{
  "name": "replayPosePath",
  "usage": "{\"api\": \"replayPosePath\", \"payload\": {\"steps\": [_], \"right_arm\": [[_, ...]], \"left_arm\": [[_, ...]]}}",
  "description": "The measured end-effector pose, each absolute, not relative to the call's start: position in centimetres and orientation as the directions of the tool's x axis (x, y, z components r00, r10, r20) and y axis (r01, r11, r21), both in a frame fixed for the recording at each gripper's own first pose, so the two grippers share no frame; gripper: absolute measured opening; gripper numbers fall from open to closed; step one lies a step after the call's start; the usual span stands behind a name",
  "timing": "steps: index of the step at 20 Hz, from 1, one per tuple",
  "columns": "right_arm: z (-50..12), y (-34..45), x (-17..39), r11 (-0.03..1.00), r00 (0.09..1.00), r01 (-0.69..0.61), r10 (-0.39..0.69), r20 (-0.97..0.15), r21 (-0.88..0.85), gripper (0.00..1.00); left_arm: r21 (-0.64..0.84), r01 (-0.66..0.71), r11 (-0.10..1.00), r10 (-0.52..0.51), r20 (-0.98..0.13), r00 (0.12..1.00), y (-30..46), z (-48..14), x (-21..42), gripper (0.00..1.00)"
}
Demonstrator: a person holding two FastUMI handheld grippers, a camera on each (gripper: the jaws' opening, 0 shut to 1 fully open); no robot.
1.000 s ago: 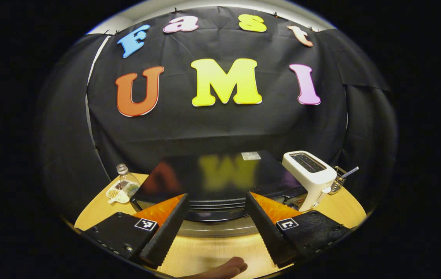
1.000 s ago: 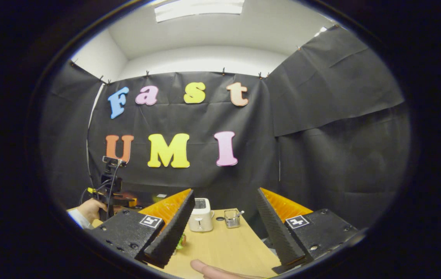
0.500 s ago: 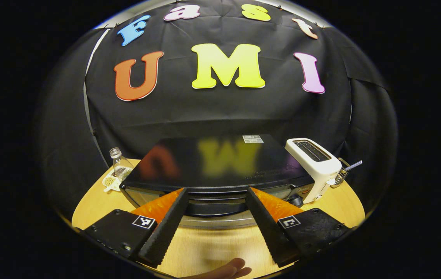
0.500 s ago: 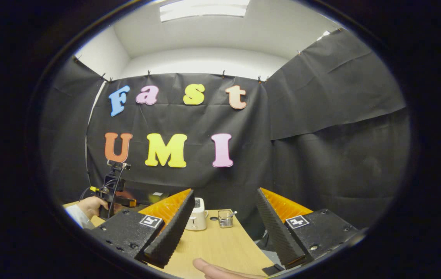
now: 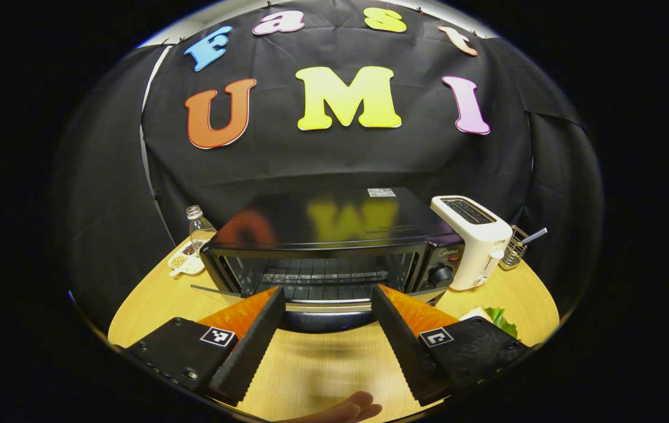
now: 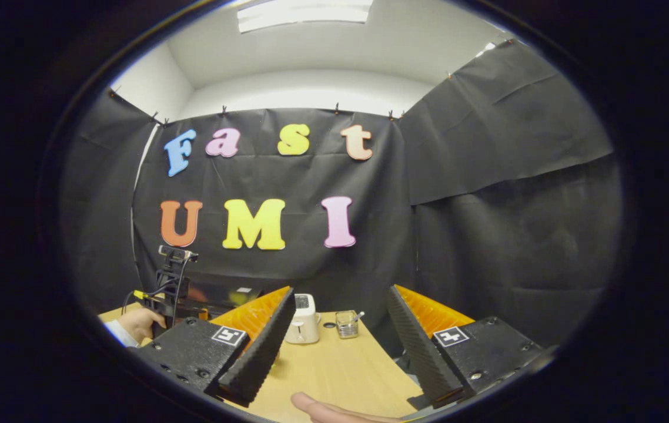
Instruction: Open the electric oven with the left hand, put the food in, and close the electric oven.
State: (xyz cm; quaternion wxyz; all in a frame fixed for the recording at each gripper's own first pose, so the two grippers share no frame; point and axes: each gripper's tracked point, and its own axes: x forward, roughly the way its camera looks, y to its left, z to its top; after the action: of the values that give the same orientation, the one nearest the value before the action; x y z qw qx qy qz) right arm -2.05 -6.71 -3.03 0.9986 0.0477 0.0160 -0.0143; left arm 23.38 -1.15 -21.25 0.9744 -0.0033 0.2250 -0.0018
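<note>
With my left gripper (image 5: 325, 294) spread wide before the oven (image 5: 334, 247), I judge its stiff hinged door wants a handle grip.

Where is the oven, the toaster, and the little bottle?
oven (image 5: 334, 218): left gripper view, its dark top.
toaster (image 5: 475, 235): left gripper view, its white side.
bottle (image 5: 198, 226): left gripper view, its clear body.

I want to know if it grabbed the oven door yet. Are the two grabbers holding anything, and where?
No, nothing is held. The left gripper is open in front of the oven, its door already down. The right gripper is open over the table.
</note>
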Motion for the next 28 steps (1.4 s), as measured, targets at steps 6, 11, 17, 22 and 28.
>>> {"api": "replayPosePath", "payload": {"steps": [6, 11, 17, 22, 28], "right_arm": [[-4.3, -5.9, -1.8, 0.997, 0.998, 0.039, -0.035, -0.055, 0.070, 1.00], [-4.4, -4.7, -2.9, 0.997, 0.998, 0.027, -0.023, -0.056, 0.079, 1.00], [-4.4, -3.1, -3.4, 0.999, 0.999, 0.000, 0.002, -0.054, 0.051, 0.95], [-5.5, -3.1, -3.1, 0.998, 0.997, 0.007, -0.003, -0.076, 0.063, 0.95], [-7.0, -2.5, -3.1, 0.997, 0.994, -0.006, 0.015, -0.112, 0.075, 0.95]], "left_arm": [[-0.037, 0.017, 0.999, -0.032, -0.434, 0.900, -1.5, -24.4, 18.9, 0.99], [-0.051, 0.033, 0.998, -0.053, -0.460, 0.886, -1.7, -27.7, 16.2, 0.99], [-0.045, 0.036, 0.998, -0.053, -0.456, 0.888, -1.8, -29.8, 15.1, 0.98], [-0.036, 0.040, 0.999, -0.052, -0.462, 0.885, -1.9, -32.2, 14.4, 0.98], [-0.054, -0.017, 0.998, -0.010, -0.458, 0.889, -0.2, -33.8, 14.6, 0.95]]}}
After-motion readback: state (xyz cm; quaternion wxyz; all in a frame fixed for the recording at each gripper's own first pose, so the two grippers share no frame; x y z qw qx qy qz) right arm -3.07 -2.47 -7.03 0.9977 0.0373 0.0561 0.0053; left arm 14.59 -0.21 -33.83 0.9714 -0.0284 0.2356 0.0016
